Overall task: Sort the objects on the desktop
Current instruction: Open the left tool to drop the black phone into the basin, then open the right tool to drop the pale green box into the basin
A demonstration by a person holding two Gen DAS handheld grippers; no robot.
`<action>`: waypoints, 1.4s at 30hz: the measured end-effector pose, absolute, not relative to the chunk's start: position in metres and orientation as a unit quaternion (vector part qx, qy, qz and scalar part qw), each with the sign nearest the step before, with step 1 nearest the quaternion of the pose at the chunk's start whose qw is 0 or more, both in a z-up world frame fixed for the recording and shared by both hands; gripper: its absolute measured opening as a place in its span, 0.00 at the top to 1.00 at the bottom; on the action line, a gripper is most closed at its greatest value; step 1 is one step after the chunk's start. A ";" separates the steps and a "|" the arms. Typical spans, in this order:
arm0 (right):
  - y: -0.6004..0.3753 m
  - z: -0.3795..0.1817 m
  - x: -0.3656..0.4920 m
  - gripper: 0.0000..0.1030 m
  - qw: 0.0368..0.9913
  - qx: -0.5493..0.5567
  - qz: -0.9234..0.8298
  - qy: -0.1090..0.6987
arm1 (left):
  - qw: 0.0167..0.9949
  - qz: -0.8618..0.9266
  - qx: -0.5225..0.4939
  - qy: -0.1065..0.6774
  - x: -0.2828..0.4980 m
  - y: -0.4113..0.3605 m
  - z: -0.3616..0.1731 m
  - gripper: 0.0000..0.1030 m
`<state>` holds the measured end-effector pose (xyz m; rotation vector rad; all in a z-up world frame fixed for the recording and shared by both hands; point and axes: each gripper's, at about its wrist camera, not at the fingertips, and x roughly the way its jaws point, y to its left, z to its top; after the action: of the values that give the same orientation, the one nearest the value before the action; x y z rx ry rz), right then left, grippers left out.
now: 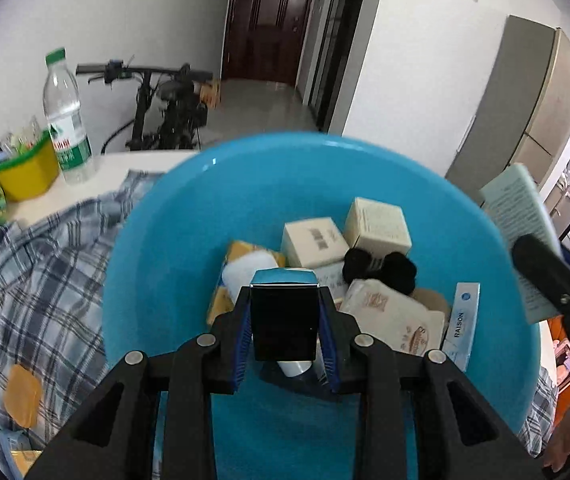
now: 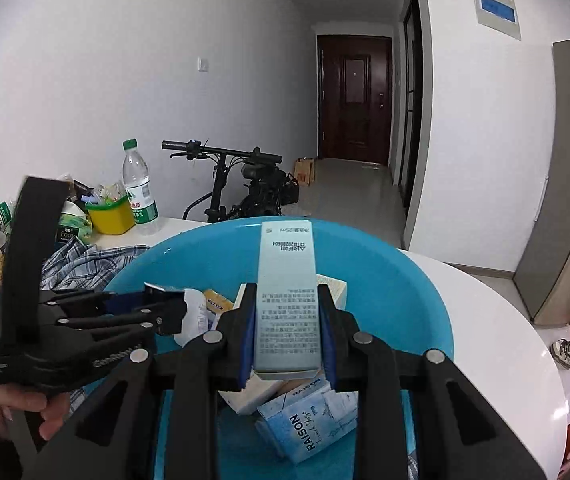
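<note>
Release over the round blue plastic basin (image 1: 157, 240) is judged to be the step in hand, since both grippers are held above it with loads. The left gripper (image 1: 285, 320) is clamped on a small black rectangular box with a blue top flap (image 1: 283, 320), poised over the middle of the basin; the right gripper (image 2: 288, 320) is closed on a tall pale-green printed carton (image 2: 287, 292), raised above the basin's near side. Each box would best be lowered close to the heap before the jaws are parted, so that nothing bounces out over the rim. A bare patch of basin floor on the left should be preferred for the black box, because the right half is already crowded with cream cardboard boxes (image 1: 377, 226), a black fuzzy hair tie (image 1: 381, 268) and a blue-and-white RAISON carton (image 1: 463, 320).

From the left wrist, the hair tie and an orange round patch (image 1: 23, 396) on the checked grey-blue cloth (image 1: 37, 272) left of the basin are shown; neither is visible from the right wrist. From the right wrist, the white round tabletop (image 2: 505, 320) right of the basin and the whole left gripper body are revealed. A green-capped clear water bottle (image 2: 139, 188) and a yellow tub (image 2: 111, 214) beyond the basin appear in both.
</note>
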<state>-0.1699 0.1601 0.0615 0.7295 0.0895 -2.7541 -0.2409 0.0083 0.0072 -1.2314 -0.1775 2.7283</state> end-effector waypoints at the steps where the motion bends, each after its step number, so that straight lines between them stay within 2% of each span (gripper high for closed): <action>1: 0.162 0.062 -0.170 0.75 0.145 0.254 -0.956 0.031 | 0.075 0.905 -0.415 -0.059 -0.242 0.009 0.005 0.69; 10: 0.164 0.063 -0.170 0.75 0.146 0.255 -0.955 0.031 | 0.072 0.891 -0.447 -0.032 -0.247 0.023 -0.009 0.69; 18: 0.164 0.061 -0.169 0.75 0.146 0.259 -0.954 0.033 | 0.082 0.897 -0.432 -0.050 -0.244 0.018 -0.001 0.68; 20: 0.161 0.061 -0.171 0.75 0.146 0.260 -0.954 0.034 | 0.077 0.901 -0.425 -0.045 -0.243 0.017 0.003 0.53; 21: 0.159 0.060 -0.172 0.75 0.146 0.260 -0.954 0.034 | 0.076 0.904 -0.418 -0.046 -0.241 0.016 0.006 0.37; 22: 0.158 0.060 -0.173 0.75 0.147 0.261 -0.954 0.033 | 0.076 0.907 -0.412 -0.049 -0.240 0.014 0.008 0.29; 25: 0.159 0.059 -0.173 0.75 0.148 0.263 -0.953 0.033 | 0.081 0.913 -0.394 -0.070 -0.235 0.006 0.017 0.28; 29: 0.158 0.056 -0.174 0.75 0.163 0.272 -0.948 0.031 | 0.039 0.926 -0.363 -0.095 -0.228 -0.014 0.032 0.28; 32: 0.151 0.049 -0.176 0.75 0.207 0.295 -0.932 0.029 | 0.002 0.936 -0.331 -0.123 -0.220 -0.037 0.044 0.28; 34: 0.143 0.043 -0.175 0.75 0.237 0.310 -0.920 0.032 | -0.014 0.939 -0.313 -0.141 -0.215 -0.052 0.051 0.21; 42: 0.121 0.019 -0.173 0.75 0.315 0.364 -0.876 0.026 | -0.022 0.936 -0.308 -0.171 -0.206 -0.080 0.063 0.20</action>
<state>-0.1734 0.1211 0.0193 0.9579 0.0698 -2.3080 -0.2057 -0.0804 0.0632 -0.9821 -0.5445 2.9805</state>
